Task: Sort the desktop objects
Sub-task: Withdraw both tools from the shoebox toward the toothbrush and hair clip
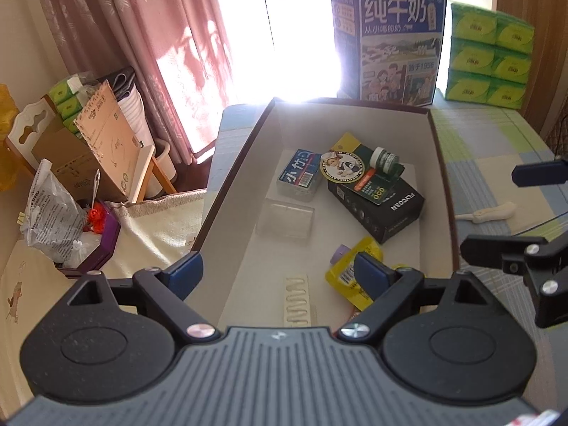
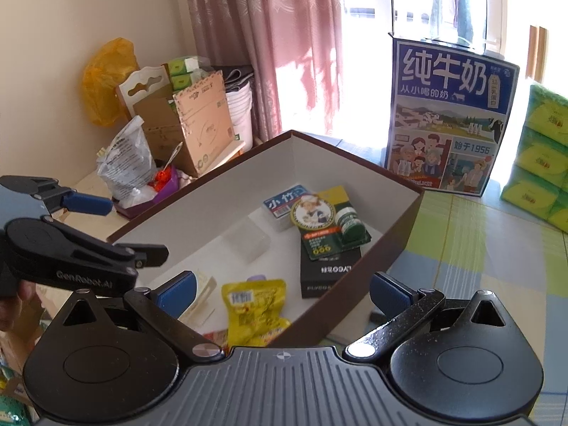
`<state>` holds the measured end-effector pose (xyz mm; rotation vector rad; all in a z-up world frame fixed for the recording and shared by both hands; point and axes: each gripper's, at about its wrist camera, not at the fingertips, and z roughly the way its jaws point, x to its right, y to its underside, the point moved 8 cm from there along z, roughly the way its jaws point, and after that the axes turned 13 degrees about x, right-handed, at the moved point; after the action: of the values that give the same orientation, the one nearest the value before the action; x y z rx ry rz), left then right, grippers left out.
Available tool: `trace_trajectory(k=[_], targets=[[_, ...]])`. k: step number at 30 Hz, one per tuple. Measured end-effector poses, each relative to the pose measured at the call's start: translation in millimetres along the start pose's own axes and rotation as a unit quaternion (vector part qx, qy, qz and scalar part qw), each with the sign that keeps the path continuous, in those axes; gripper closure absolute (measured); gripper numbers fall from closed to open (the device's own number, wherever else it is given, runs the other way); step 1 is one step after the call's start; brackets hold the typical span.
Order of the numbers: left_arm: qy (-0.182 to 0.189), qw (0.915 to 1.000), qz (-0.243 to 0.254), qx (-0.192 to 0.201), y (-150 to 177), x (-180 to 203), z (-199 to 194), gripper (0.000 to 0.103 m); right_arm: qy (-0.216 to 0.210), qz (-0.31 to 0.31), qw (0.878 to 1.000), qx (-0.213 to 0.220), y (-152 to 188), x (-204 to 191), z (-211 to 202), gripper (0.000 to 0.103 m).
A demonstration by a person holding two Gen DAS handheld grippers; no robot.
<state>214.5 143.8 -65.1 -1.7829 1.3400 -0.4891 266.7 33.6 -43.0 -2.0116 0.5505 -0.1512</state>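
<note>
Checked tablecloth (image 1: 497,163) bears a white tool (image 1: 491,213) – left view only, brown box (image 2: 372,277)

The left gripper (image 1: 278,271) has its jaws spread wide with nothing between the blue pads (image 1: 369,271). The right gripper (image 2: 282,293) is likewise spread wide and holds nothing. Each gripper appears at the edge of the other's view, side by side.
</note>
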Motion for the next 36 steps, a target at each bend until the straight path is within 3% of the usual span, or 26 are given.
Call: trace_trajectory(k=[14, 36], targets=[[-0.016, 0.9993, -0.032, -0.008, 52.4, 10.4, -64.0, 0.012, -0.009, -0.001, 1.000, 0.000, 27.2, -15.0, -50.7, 0.002], [-0.016, 0.9962, -0.050, -0.070, 112.3, 70.7, -99.2, 0.012, -0.031, -0.017, 0.998, -0.056, 101.2, -10.3, -107.6, 0.002]])
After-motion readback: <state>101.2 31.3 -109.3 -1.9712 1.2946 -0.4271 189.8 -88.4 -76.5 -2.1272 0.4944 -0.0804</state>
